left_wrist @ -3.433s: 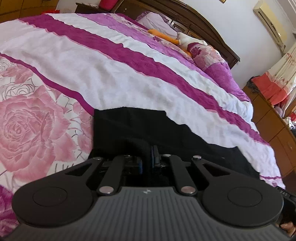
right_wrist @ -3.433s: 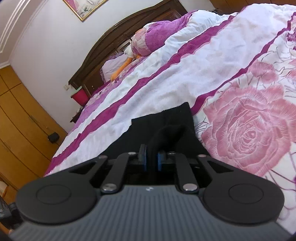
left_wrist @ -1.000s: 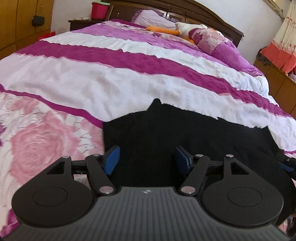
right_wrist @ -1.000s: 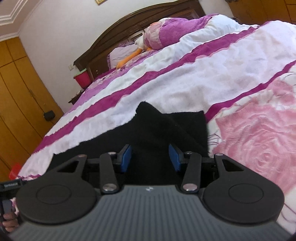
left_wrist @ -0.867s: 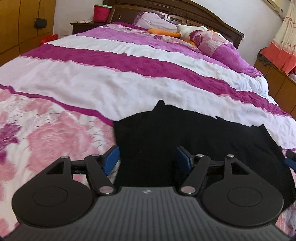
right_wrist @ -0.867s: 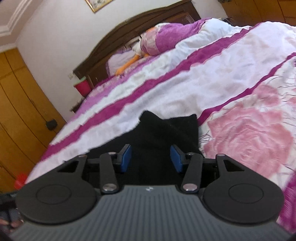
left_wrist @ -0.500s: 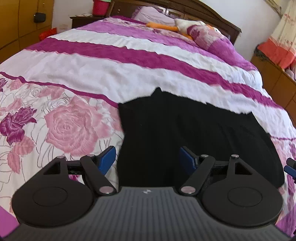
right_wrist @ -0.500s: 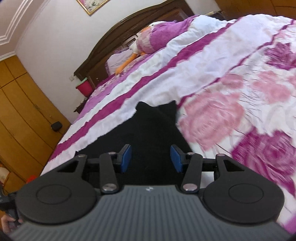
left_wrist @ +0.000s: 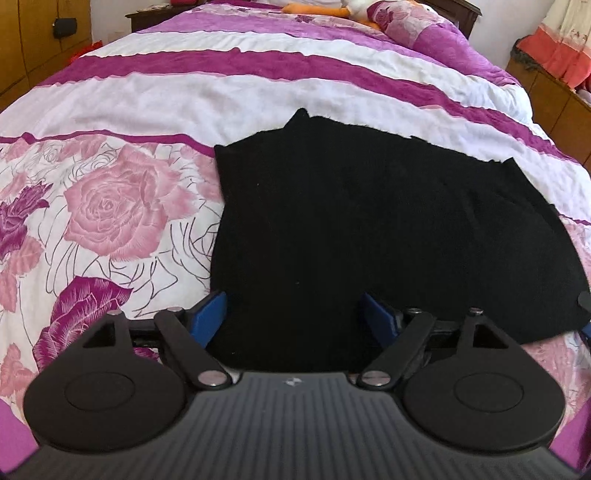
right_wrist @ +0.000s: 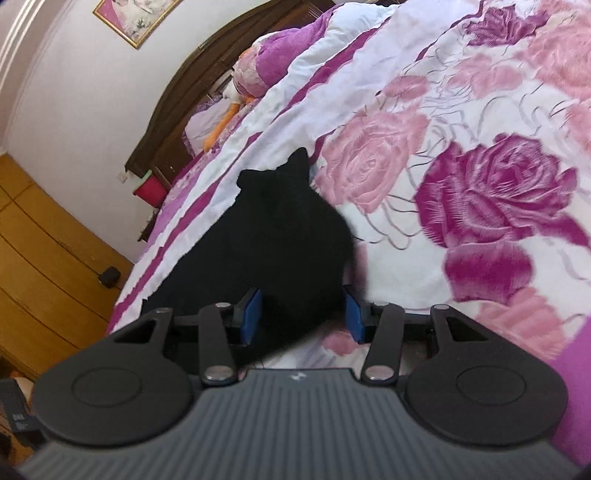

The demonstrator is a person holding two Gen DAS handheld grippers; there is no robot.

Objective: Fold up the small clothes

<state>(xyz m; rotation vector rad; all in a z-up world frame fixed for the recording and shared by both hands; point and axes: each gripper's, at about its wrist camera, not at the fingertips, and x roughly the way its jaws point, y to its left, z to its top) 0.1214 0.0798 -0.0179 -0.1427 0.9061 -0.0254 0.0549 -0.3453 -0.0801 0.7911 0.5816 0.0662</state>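
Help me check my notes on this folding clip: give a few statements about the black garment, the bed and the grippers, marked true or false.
1. The black garment lies on the floral bedspread. True.
2. The left gripper is clamped shut on the garment. False: its jaws are opening and the pads stand apart.
3. The right gripper holds a white sock. False: it is open and grips nothing.
4. A dark wooden headboard stands at the bed's far end. True.

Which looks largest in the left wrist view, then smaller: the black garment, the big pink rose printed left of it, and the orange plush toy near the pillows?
1. black garment, clearly the largest.
2. pink rose.
3. orange plush toy, smallest here, but it lies far away and is partly cut off.
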